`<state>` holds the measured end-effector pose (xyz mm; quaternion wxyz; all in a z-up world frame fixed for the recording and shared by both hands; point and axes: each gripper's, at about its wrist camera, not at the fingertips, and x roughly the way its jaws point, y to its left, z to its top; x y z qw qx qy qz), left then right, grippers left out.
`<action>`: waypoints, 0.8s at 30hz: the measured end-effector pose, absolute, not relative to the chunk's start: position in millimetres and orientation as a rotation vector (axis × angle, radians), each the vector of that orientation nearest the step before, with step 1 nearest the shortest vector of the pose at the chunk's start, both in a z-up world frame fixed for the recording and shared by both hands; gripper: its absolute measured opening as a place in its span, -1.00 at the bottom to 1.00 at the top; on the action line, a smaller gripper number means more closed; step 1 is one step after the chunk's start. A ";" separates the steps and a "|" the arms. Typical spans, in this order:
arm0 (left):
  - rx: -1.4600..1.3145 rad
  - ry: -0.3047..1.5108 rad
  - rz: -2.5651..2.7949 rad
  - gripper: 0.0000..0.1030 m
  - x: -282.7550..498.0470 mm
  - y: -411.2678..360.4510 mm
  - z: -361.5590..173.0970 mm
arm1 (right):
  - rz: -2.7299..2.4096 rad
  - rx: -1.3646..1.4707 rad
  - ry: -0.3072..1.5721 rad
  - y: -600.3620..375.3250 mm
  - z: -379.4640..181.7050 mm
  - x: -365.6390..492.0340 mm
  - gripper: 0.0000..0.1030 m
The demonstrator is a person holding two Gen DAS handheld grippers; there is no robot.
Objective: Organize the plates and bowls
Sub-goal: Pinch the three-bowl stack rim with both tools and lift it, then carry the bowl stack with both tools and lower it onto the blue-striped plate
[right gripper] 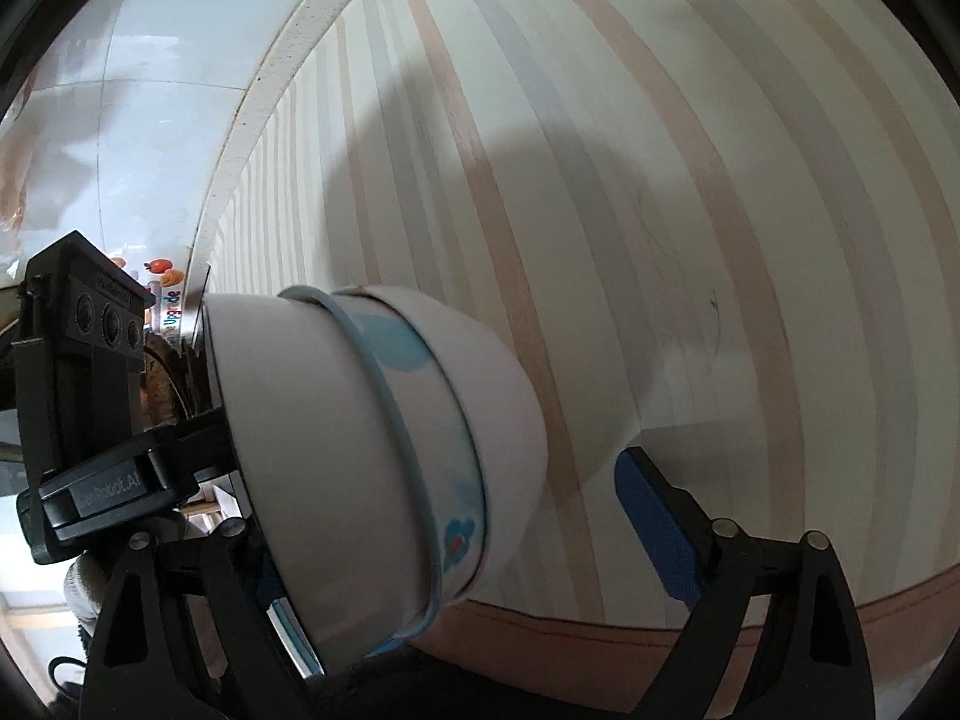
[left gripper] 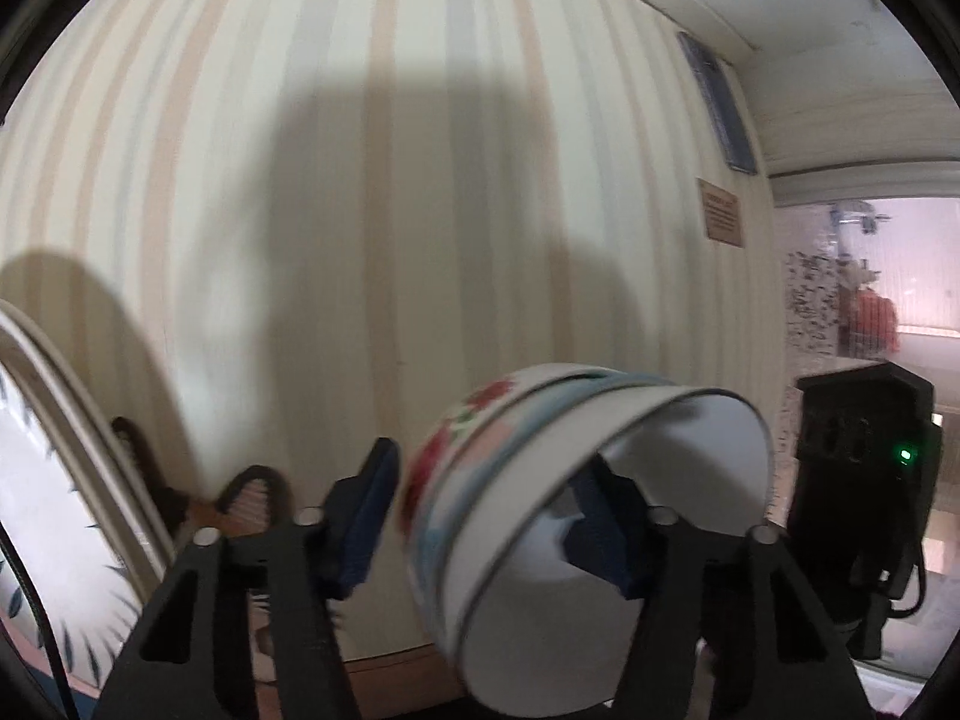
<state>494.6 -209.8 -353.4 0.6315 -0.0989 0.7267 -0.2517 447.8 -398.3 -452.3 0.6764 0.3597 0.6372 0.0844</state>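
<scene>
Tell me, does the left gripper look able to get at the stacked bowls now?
Probably yes. The left gripper straddles the rim of the stacked bowls: one finger is inside the mouth, the other outside by the flowered wall, and nothing stands between. Whether the pads press is unclear.

Both rigs are built from matte black plastic, with silver screws dotted along the linkages. Blue textured pads (right gripper: 651, 516) are fitted on the jaws, and a green LED (left gripper: 905, 454) is lit on the right gripper (left gripper: 864, 504).
</scene>
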 end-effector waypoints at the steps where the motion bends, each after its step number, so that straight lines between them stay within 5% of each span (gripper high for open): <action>1: -0.220 1.657 -0.574 0.05 494.5 -213.0 -353.5 | 0.202 0.816 1.433 -396.9 -453.6 449.4 0.50; 3: -0.222 1.644 -0.572 0.04 493.3 -214.1 -353.1 | 0.230 0.855 1.437 -391.9 -459.1 456.1 0.27; 24: -0.282 1.575 -0.455 0.03 494.4 -168.7 -322.5 | 0.301 0.794 1.422 -361.1 -433.9 476.1 0.27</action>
